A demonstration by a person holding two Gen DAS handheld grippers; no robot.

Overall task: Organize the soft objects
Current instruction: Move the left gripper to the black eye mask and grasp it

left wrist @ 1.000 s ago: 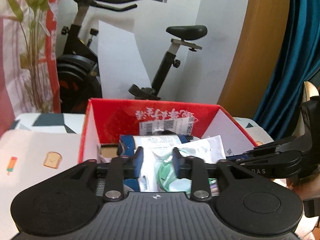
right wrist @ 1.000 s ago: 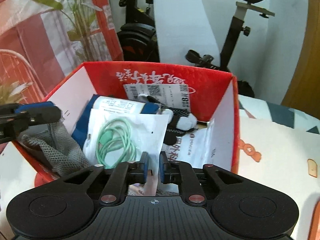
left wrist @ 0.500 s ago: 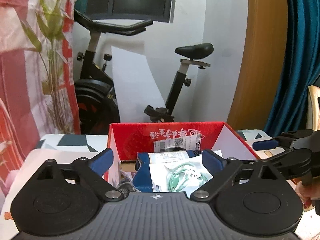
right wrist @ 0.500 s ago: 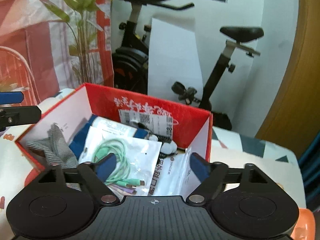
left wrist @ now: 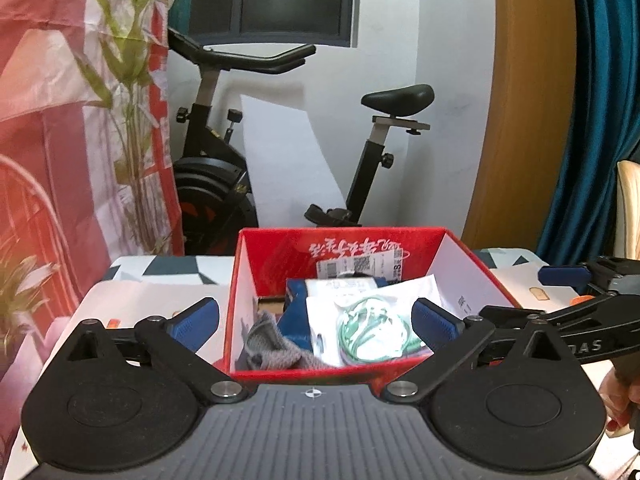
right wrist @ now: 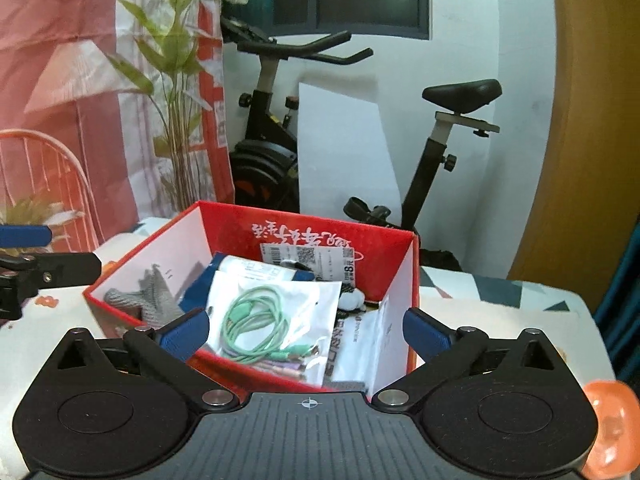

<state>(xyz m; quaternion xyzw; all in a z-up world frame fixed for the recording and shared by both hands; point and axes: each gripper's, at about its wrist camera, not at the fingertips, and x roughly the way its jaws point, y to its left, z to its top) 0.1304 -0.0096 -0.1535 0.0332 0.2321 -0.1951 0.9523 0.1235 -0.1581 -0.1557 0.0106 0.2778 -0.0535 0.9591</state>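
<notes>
A red cardboard box (left wrist: 340, 242) (right wrist: 304, 236) stands on the table and holds soft packets. On top lies a clear bag with a coiled green cable (left wrist: 368, 324) (right wrist: 264, 320). A grey knitted cloth (left wrist: 272, 346) (right wrist: 148, 300) fills the left corner, beside a blue and white package (left wrist: 294, 320) (right wrist: 248, 268). My left gripper (left wrist: 315, 320) hovers before the box's near wall, its jaws opening wide with nothing pressed between the pads. My right gripper (right wrist: 306, 331) does the same at the near right corner. Neither touches the contents.
An exercise bike (left wrist: 360, 184) and a leaning white board (right wrist: 344, 148) stand behind the table. A pink curtain with a plant (left wrist: 120, 120) hangs on the left. An orange object (right wrist: 610, 424) lies at the table's right, and a person's hand (left wrist: 620, 400) holds the right gripper.
Both grippers went from nearly shut over the cable bag to wide open. They drew back and up from the box, and the bag stays inside it.
</notes>
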